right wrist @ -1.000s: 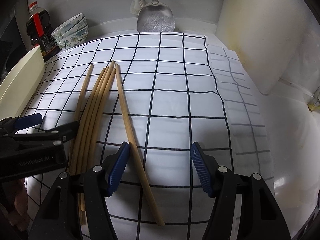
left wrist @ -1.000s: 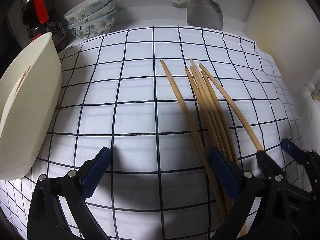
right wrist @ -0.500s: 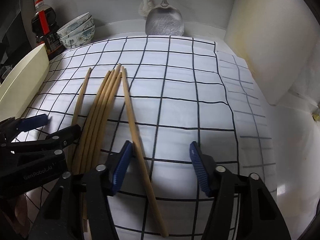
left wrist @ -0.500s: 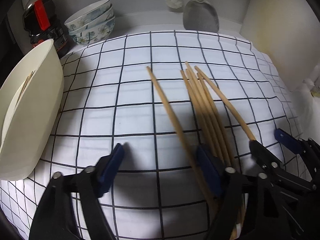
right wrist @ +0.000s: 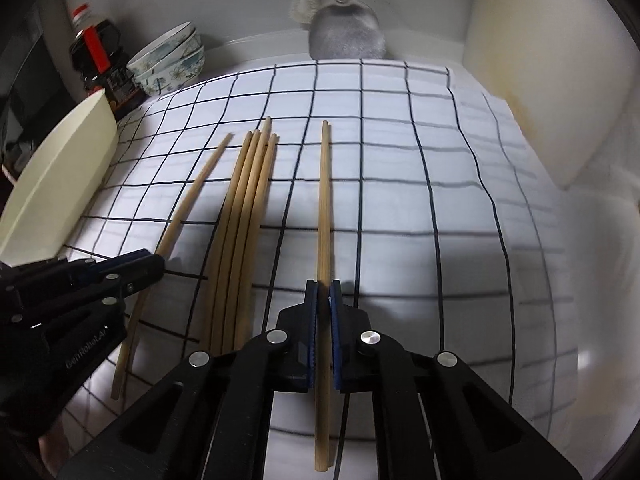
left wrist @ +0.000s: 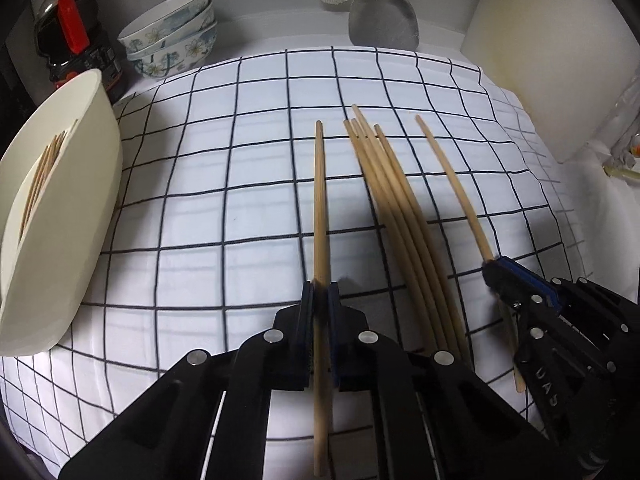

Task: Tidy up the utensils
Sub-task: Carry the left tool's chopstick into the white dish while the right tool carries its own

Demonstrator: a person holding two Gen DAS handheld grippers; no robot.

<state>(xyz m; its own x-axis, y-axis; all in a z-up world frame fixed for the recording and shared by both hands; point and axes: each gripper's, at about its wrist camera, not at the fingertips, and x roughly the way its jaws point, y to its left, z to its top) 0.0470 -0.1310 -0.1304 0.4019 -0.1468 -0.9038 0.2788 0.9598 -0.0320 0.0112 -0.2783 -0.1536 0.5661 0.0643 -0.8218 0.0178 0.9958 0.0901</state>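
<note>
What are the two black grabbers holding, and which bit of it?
Each holds one long wooden chopstick partway along its length. The left gripper pinches the leftmost chopstick; the right gripper pinches the rightmost chopstick. Four others lie loose between.

Six long pale wooden chopsticks (left wrist: 404,216) lie pointing toward twelve o'clock on the checked cloth: four bunched centrally, one apart on either side.

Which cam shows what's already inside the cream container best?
Left wrist view: the cream container faces the lens with its inside open, and thin wooden chopsticks show in it. Right wrist view gives only its outer wall, edge-on, so the contents are hidden.
</note>
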